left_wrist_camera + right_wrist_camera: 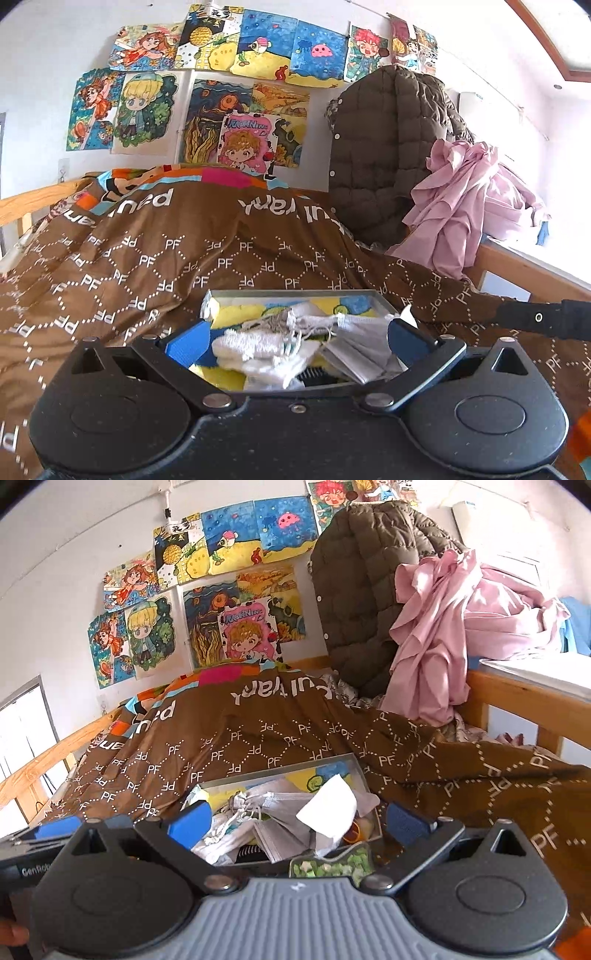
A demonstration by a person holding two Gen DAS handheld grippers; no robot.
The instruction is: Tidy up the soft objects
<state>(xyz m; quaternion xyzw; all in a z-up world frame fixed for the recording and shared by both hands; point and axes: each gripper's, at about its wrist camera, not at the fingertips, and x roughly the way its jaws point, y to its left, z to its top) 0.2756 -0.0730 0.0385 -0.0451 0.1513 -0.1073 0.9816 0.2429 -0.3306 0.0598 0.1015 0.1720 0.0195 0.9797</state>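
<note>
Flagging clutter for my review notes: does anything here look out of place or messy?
Yes. The tin box on the brown blanket is overfilled: a grey face mask, white socks and a white paper slip lie jumbled, spilling above its rim.

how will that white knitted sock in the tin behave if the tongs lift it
The white sock looks floppy: it lies crumpled, so it would likely drape and sag. Probably light for its size. Its loose threads tangle with neighbouring cloth in the tin, so it may drag something along.
</note>
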